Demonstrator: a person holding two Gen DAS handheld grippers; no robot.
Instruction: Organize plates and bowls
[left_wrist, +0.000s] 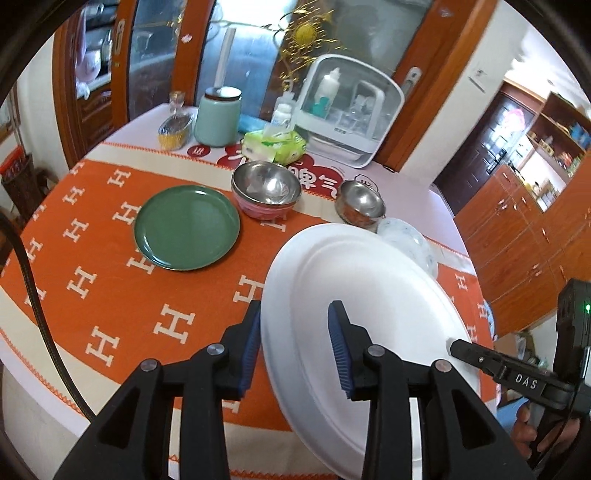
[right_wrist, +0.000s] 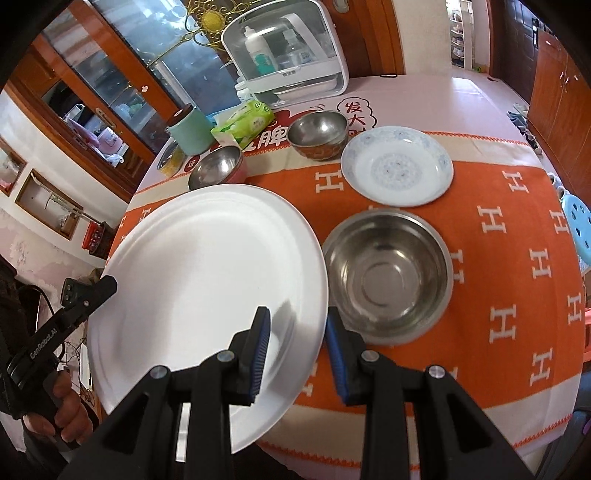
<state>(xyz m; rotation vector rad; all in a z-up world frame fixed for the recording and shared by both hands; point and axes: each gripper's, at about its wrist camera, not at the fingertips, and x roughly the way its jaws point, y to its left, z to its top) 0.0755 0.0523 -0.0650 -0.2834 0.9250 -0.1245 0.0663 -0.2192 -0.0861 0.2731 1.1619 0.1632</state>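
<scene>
A large white plate (left_wrist: 354, 317) is held tilted above the orange cloth, with both grippers at its rim. My left gripper (left_wrist: 293, 343) straddles the plate's left edge, its jaws set wide with visible gaps. My right gripper (right_wrist: 295, 345) straddles the plate's right edge (right_wrist: 207, 273), one finger above and one beside the rim, jaws also wide. A green plate (left_wrist: 186, 227) lies flat to the left. A patterned white plate (right_wrist: 397, 164) and a large steel bowl (right_wrist: 388, 273) sit on the right. Two smaller steel bowls (left_wrist: 266, 186) (left_wrist: 360, 201) stand behind.
At the table's back stand a mint canister (left_wrist: 218, 114), a green tissue pack (left_wrist: 275, 146), a white bottle cabinet (left_wrist: 347, 107) and a small foil tray (left_wrist: 175, 131). Wooden cabinets (left_wrist: 535, 236) line the right side beyond the table edge.
</scene>
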